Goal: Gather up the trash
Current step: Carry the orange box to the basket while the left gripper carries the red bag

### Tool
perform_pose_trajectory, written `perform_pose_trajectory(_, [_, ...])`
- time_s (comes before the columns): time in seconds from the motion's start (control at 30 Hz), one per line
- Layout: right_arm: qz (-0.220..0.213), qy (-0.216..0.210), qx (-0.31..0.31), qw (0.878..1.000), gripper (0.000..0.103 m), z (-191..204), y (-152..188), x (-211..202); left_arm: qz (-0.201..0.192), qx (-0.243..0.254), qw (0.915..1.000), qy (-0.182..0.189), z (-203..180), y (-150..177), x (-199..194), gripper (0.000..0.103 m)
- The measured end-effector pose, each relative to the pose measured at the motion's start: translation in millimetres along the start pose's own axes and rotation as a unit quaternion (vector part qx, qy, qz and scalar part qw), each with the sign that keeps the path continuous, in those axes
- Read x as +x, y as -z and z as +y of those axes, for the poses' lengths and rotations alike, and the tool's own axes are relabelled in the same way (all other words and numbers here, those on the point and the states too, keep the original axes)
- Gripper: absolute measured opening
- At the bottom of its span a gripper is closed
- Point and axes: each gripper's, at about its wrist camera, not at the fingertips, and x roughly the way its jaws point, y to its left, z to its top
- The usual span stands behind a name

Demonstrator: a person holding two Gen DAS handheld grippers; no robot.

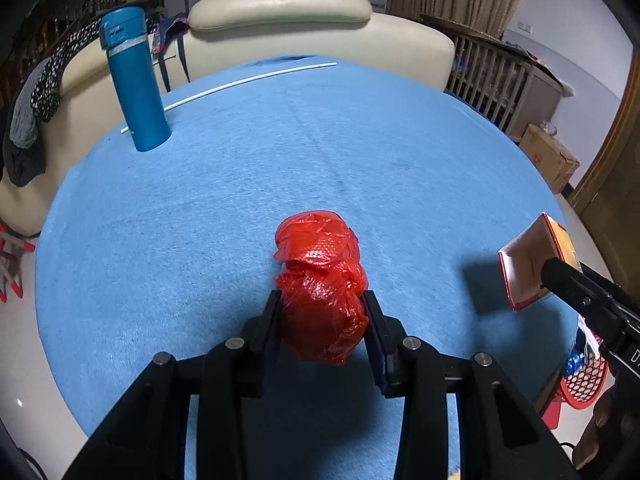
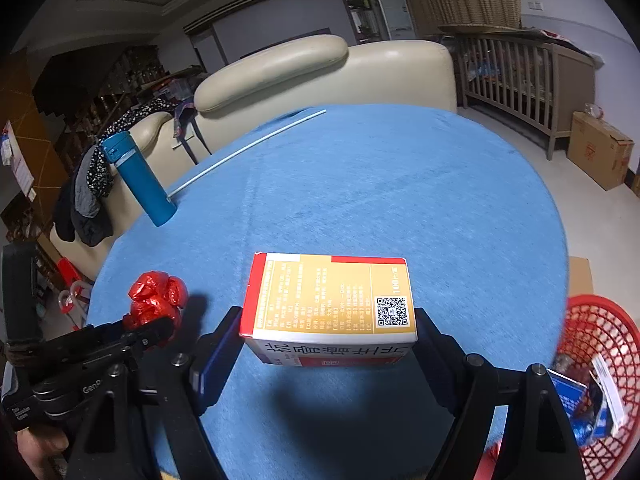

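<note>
A crumpled red plastic bag (image 1: 322, 288) is clamped between the fingers of my left gripper (image 1: 323, 304), held above the blue tablecloth (image 1: 240, 184). From the right wrist view the same red plastic bag (image 2: 156, 300) and left gripper (image 2: 149, 330) show at the lower left. My right gripper (image 2: 328, 328) is shut on a yellow and red medicine box (image 2: 330, 300), gripped across its width and lifted off the cloth. That medicine box (image 1: 532, 260) appears at the right edge of the left wrist view. A red mesh basket (image 2: 616, 344) with some trash in it sits low at the right.
A tall blue flask (image 1: 136, 80) stands at the table's far left, with a thin white rod (image 1: 240, 82) lying behind it. A cream sofa (image 1: 304, 28) backs the table. A cardboard box (image 2: 600, 152) and a wooden crib (image 2: 524, 76) stand on the floor to the right.
</note>
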Motion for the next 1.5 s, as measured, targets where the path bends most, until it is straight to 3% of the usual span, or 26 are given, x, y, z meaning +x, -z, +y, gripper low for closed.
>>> perform_pose_trajectory(0.47, [-0.020, 0.023, 0.031, 0.999, 0.083, -34.5, 13.8, -32.2, -0.005, 0.036, 0.9993, -0.003, -27.9, 8.6, -8.1, 0.040])
perform_pose_trajectory(0.93, [-0.029, 0.053, 0.065, 0.996, 0.083, -73.0, 23.2, -50.3, 0.000, 0.052, 0.9986, 0.001, -29.7, 5.2, 2.2, 0.040])
perform_pose_trajectory(1.5, [-0.066, 0.158, 0.139, 0.975, 0.083, -169.4, 46.3, -115.9, -0.009, 0.096, 0.9948, 0.034, -65.3, 8.2, -3.3, 0.040])
